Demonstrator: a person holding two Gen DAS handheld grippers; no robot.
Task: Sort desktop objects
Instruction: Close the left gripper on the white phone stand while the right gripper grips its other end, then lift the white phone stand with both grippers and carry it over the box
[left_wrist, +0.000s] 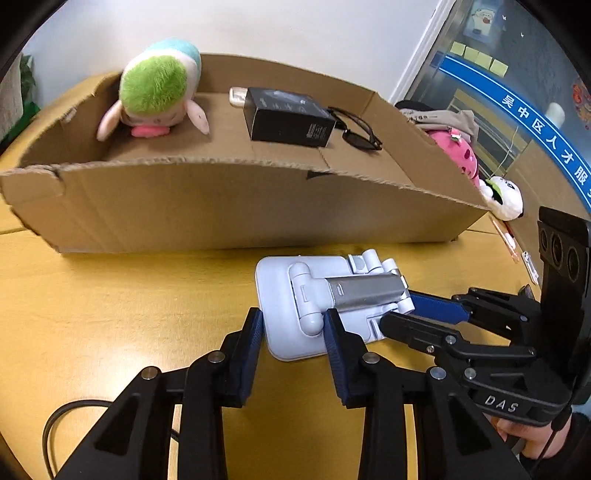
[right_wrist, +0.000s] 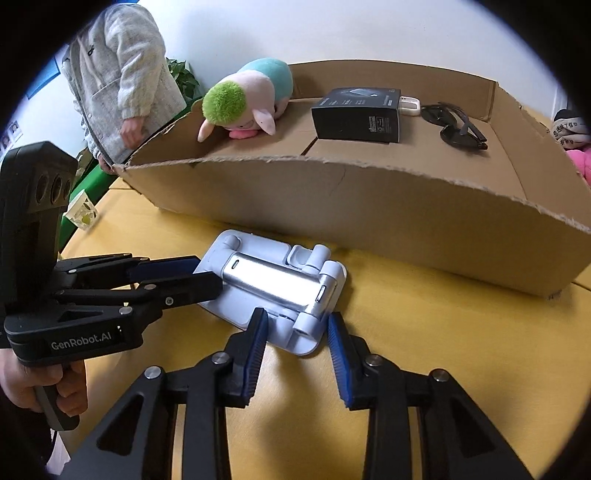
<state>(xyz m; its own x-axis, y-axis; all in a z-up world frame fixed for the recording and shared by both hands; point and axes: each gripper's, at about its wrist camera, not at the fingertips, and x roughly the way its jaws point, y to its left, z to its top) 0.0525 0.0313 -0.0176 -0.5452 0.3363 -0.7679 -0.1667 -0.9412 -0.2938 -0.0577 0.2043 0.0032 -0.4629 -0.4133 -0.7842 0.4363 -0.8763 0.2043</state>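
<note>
Cardboard-bound: pinching the phone stand's (left_wrist: 280, 280) left end in the narrow left hand-held gripper (left_wrist: 293, 325), seating the narrow right hand-held gripper (right_wrist: 295, 325), hold unclear, before lifting level.

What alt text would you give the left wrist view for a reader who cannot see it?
Two handheld grippers, left and right, close on a pale folded phone stand lying on a yellow table. Behind it an open cardboard box holds a plush toy, a black carton and sunglasses.
</note>
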